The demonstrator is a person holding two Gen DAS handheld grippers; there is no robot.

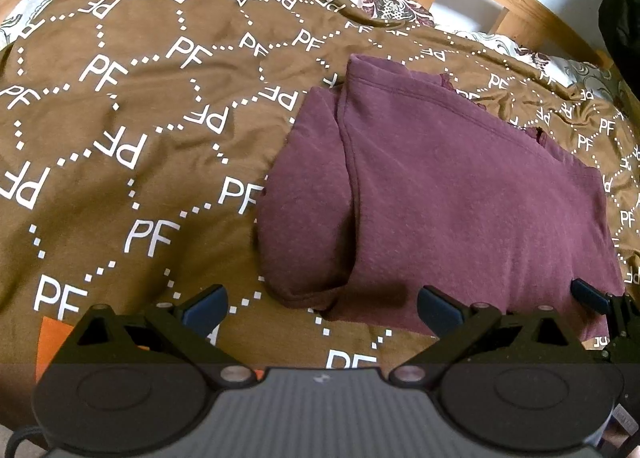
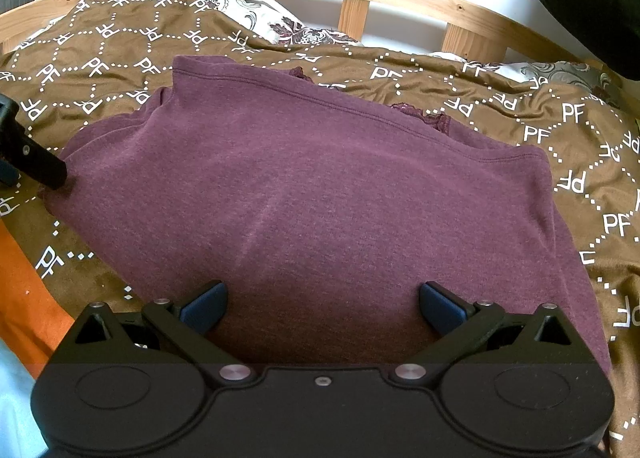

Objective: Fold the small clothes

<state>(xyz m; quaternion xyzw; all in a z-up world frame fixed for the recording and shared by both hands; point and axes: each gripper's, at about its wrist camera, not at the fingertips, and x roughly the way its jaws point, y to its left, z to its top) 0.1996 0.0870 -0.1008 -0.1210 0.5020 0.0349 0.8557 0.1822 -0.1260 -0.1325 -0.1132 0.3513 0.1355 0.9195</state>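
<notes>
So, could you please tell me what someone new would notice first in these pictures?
First, the maroon garment, partly folded, lying mid-bed on the brown blanket printed with white PF letters. Next, both tools with jaws open: the left gripper at the garment's near-left corner, the right gripper over its near edge. The wooden bed rail runs behind.

White letters "PF" — repeated, joined by dotted lines — cover the brown bedspread (image 1: pixel 152 109); nothing else is legible.
</notes>
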